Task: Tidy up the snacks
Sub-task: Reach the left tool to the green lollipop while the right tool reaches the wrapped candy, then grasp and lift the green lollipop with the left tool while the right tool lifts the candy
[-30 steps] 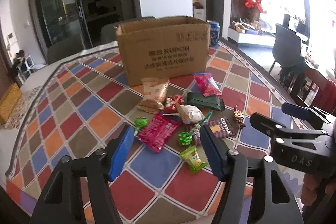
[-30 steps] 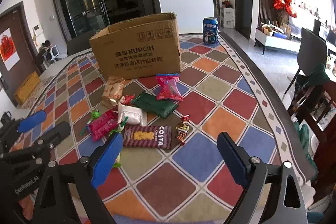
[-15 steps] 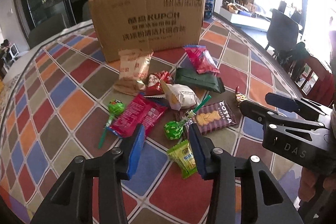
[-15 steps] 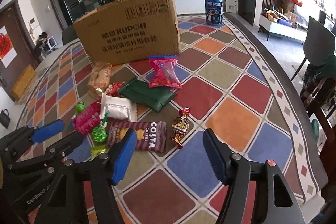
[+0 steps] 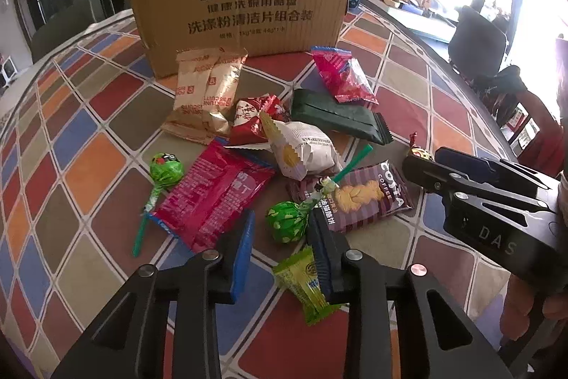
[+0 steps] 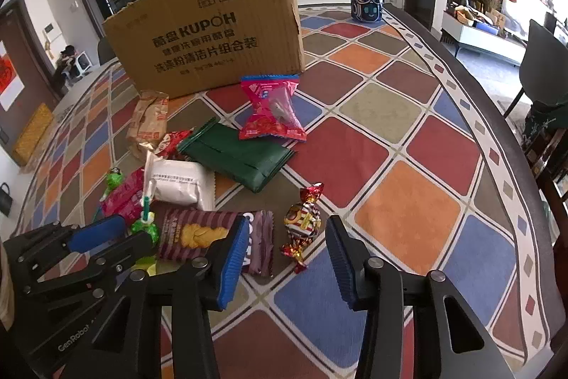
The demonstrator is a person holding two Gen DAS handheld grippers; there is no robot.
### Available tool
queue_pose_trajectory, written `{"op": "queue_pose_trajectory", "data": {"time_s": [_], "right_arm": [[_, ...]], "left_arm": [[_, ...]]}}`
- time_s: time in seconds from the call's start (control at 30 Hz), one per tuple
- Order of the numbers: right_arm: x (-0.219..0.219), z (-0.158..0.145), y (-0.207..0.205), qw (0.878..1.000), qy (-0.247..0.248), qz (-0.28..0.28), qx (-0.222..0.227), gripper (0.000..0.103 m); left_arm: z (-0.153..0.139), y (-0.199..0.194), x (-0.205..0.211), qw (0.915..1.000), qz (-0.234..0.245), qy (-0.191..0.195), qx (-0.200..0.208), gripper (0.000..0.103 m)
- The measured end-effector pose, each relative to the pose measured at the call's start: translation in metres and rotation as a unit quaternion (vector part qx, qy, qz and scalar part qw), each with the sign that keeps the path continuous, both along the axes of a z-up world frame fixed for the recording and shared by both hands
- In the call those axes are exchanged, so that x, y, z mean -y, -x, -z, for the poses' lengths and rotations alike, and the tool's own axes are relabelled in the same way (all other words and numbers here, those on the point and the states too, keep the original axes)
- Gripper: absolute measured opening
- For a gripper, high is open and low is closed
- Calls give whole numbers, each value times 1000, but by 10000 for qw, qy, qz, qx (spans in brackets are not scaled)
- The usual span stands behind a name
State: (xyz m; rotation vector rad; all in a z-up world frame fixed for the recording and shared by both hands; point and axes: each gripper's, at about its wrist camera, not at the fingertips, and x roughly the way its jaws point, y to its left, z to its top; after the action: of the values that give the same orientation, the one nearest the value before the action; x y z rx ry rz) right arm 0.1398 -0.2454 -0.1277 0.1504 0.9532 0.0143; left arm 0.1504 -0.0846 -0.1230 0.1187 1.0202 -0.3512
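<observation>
The left tongs [image 5: 280,244] were seen low over the snacks, their jaws narrowed after just closing, with a green lollipop [image 5: 287,225] between the tips; whether the pads touched it could not be told. A green sachet [image 5: 305,286] lay just beneath the right pad. The right tongs [image 6: 285,254] had also been closing but stood fairly wide, with a foil candy [image 6: 303,224] between the tips, seemingly untouched. A Costa packet [image 6: 213,237] lay under the left finger. A box [image 6: 209,34] stood beyond on the surface [image 6: 401,198].
</observation>
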Motion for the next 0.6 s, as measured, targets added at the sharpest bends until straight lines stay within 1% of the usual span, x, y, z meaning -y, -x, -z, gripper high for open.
{"op": "queue_pose_trajectory", "data": {"time_s": [0.17,0.27,0.37,0.47,0.6], "right_arm": [[2,3,-4,10000,27,29,-22,43],[2,6,-7,10000,42,24,-70,35],[2,8,-8,9999,62,10,-82,33],[2,9,-9,9999,54,30,-108,25],[3,11,-8,9999,93,4,-136,24]], "left_arm": [[3,-5,1,10000,2,46,-79,28],[4,-6,1,9999,-10,81,-83,26],[4,-6,1,9999,-15,91,-87,26],[4,-6,0,9999,-30,104,-105,26],[1,-4,-1,9999,-43,125,-83,25]]}}
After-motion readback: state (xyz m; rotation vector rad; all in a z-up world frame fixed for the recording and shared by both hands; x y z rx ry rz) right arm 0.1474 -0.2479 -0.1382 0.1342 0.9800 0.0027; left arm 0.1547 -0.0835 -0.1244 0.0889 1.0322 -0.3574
